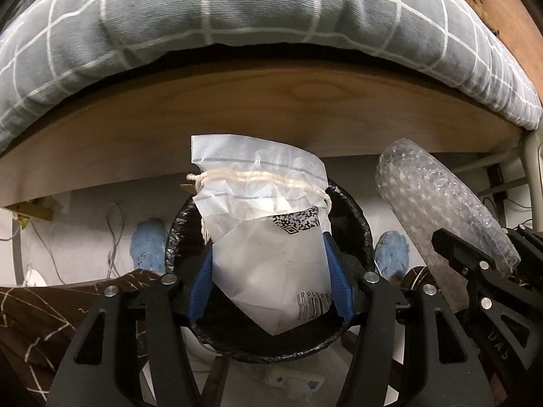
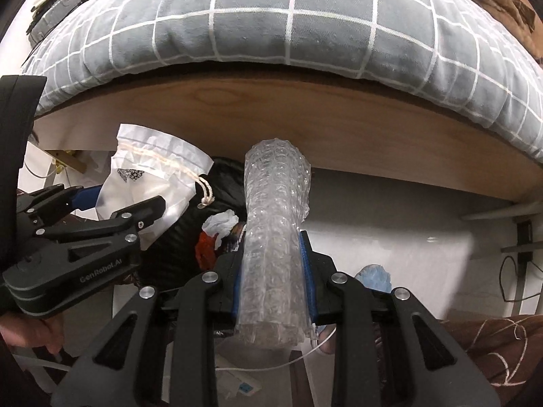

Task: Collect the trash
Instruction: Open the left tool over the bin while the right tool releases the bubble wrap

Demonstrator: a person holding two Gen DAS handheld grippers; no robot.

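Observation:
My left gripper (image 1: 268, 264) is shut on a white drawstring bag (image 1: 268, 234) with a QR code and barcode, held right above the black-lined trash bin (image 1: 353, 227). My right gripper (image 2: 273, 264) is shut on a clear roll of bubble wrap (image 2: 275, 237), held upright to the right of the bin (image 2: 183, 237). The bubble wrap also shows in the left wrist view (image 1: 444, 203), with the right gripper (image 1: 475, 264) at its base. The bag (image 2: 152, 176) and left gripper (image 2: 112, 210) show in the right wrist view. Crumpled white and red trash (image 2: 217, 234) lies in the bin.
A bed with a grey checked duvet (image 1: 237, 10) and a wooden side rail (image 1: 258, 108) runs across ahead, above the bin. Blue slippers (image 1: 149, 247) and cables lie on the white floor under it. A brown patterned cloth (image 1: 44, 312) is at the lower left.

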